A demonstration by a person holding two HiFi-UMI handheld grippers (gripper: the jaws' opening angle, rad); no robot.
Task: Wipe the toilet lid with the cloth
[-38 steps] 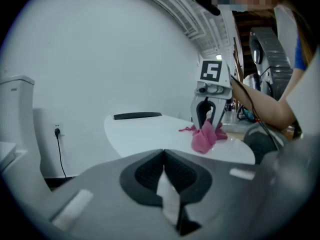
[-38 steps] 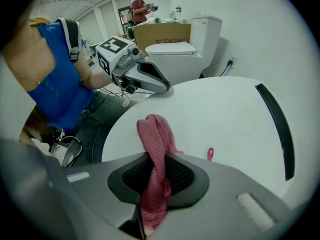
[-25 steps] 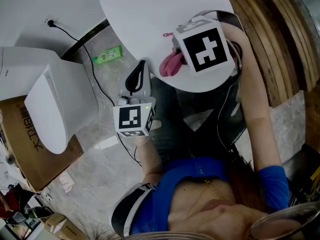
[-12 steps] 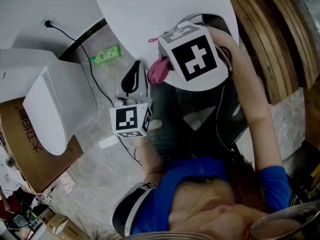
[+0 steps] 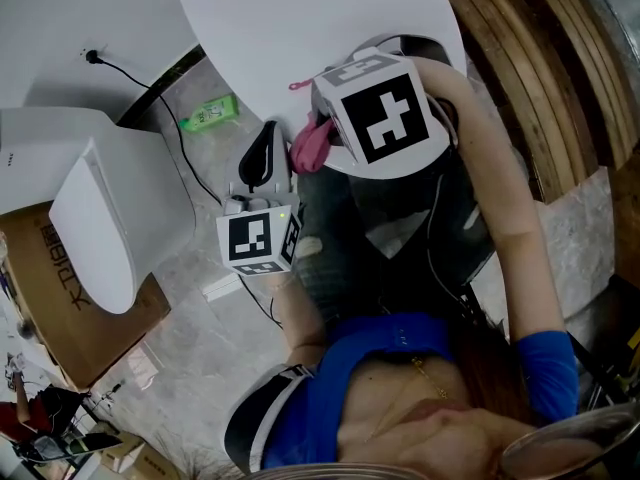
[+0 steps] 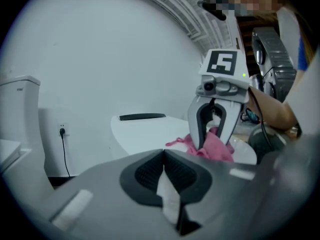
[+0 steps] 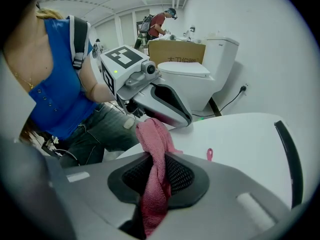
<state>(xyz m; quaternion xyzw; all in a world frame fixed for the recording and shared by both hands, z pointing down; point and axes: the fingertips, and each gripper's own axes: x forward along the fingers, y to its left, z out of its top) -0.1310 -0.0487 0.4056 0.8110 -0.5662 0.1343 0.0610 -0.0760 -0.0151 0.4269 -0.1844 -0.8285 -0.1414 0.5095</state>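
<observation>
"Pink cloth (image 7: 151,134): where was it?"

"Pinched in the closed jaws of the right gripper (image 7: 158,173). It hung at the edge of the white table (image 7: 240,129), well apart from the toilet lid (image 5: 105,218)."

"And the left gripper (image 6: 164,174)?"

"Its jaws were pressed together on nothing, just beside the table."

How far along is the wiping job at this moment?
Done: the cloth is picked up, pinched in the right gripper by the edge of the white table. In hand: only that grip; the left gripper is shut and empty. Left: the toilet lid is closed, well apart from the cloth, so no wiping is done yet.
</observation>
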